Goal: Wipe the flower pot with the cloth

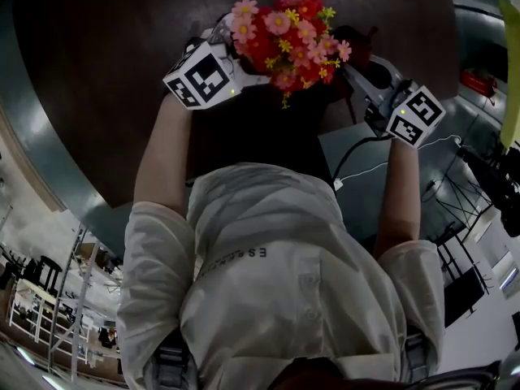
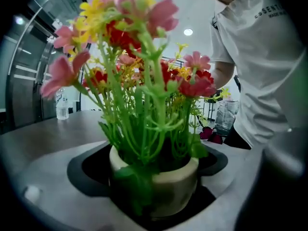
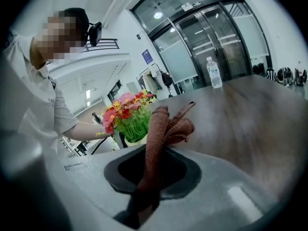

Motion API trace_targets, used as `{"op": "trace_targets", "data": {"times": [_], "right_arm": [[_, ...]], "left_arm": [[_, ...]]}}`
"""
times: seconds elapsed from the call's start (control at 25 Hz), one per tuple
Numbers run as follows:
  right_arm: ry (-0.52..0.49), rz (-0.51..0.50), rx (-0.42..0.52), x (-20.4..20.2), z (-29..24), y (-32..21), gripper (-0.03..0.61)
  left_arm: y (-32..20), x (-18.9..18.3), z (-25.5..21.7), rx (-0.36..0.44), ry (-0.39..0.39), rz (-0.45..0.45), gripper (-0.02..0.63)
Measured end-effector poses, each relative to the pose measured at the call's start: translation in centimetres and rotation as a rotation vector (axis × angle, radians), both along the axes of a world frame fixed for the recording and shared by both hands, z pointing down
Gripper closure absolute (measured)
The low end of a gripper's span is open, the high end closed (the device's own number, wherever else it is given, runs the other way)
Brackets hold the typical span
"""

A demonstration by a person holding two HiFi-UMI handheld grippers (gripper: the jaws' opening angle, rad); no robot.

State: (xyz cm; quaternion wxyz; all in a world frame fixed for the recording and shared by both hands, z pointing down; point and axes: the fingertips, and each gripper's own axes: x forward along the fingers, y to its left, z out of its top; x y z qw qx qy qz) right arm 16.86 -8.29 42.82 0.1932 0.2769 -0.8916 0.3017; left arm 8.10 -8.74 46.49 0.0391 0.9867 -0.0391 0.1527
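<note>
Your round cream ceramic flower pot (image 2: 173, 183) holds green stems (image 2: 144, 124) with pink, red and yellow artificial flowers (image 1: 288, 31). Beside the pot you have your rust-brown ribbed knit cloth (image 3: 158, 129), a black-and-white square-patterned marker cube (image 1: 203, 75) and the dark brown wooden table (image 1: 97, 55).

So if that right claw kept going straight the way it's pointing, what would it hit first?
Probably the flower pot: it sits beyond the cloth that the right claw holds, slightly left of the line. Depth is hard to judge, so it might reach the table first.
</note>
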Motion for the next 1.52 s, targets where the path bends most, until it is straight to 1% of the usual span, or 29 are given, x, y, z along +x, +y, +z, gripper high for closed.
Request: {"op": "trace_targets", "data": {"times": [0.16, 0.24, 0.36, 0.44, 0.56, 0.64, 0.72, 0.8, 0.92, 1.0, 1.08, 1.16, 1.24, 1.32, 1.44, 1.52], "right_arm": [[-0.011, 0.007, 0.007, 0.2, -0.5, 0.1, 0.528], [-0.012, 0.006, 0.015, 0.5, -1.0, 0.5, 0.528], [-0.024, 0.013, 0.032, 0.6, -1.9, 0.4, 0.528], [-0.03, 0.015, 0.047, 0.3, -2.4, 0.1, 0.528], [-0.038, 0.003, 0.073, -0.6, -3.7, 0.1, 0.528], [-0.047, 0.015, 0.075, -1.2, -4.6, -0.1, 0.528], [-0.066, 0.055, 0.054, -2.9, -5.0, -0.5, 0.528], [-0.095, 0.086, 0.048, -6.6, -6.0, -0.7, 0.529], [-0.128, 0.079, 0.133, -12.6, -8.7, -1.1, 0.528], [-0.14, 0.075, 0.188, -14.7, -10.0, -1.8, 0.528], [-0.136, 0.045, 0.232, -15.6, -10.8, -1.8, 0.529], [-0.104, -0.021, 0.285, -16.1, -11.5, -1.3, 0.529], [-0.072, -0.094, 0.321, -16.9, -12.0, -0.5, 0.528], [-0.057, -0.166, 0.345, -17.9, -11.9, 0.9, 0.529], [-0.039, -0.272, 0.39, -19.7, -11.3, 3.1, 0.529], [-0.041, -0.337, 0.384, -20.9, -10.8, 4.3, 0.528]], "left_arm": [[0.0, 0.0, 0.2, 0.004, -0.01, -0.053, 0.083], [0.0, 0.0, -0.1, -0.002, 0.008, -0.097, 0.083], [-0.5, -0.8, -1.7, -0.04, 0.081, -0.179, 0.084], [-1.2, -1.8, -3.6, -0.063, 0.152, -0.235, 0.084], [-1.8, -3.3, -8.2, -0.086, 0.261, -0.31, 0.084], [-2.1, -3.9, -12.0, -0.087, 0.307, -0.353, 0.084], [-2.4, -5.0, -15.8, -0.068, 0.319, -0.393, 0.083], [-2.4, -6.6, -18.7, -0.042, 0.308, -0.426, 0.083], [-2.5, -9.1, -21.4, -0.014, 0.269, -0.474, 0.084], [-2.9, -10.0, -22.0, -0.009, 0.254, -0.503, 0.084], [-3.1, -10.4, -22.4, -0.014, 0.257, -0.531, 0.084], [-3.2, -10.7, -23.1, -0.009, 0.26, -0.56, 0.084], [-3.3, -10.9, -23.8, 0.013, 0.257, -0.588, 0.084], [-3.4, -11.1, -23.9, 0.027, 0.26, -0.617, 0.083], [-3.4, -11.1, -23.6, 0.022, 0.282, -0.64, 0.084], [-3.3, -11.1, -23.5, 0.025, 0.279, -0.637, 0.084]]}}
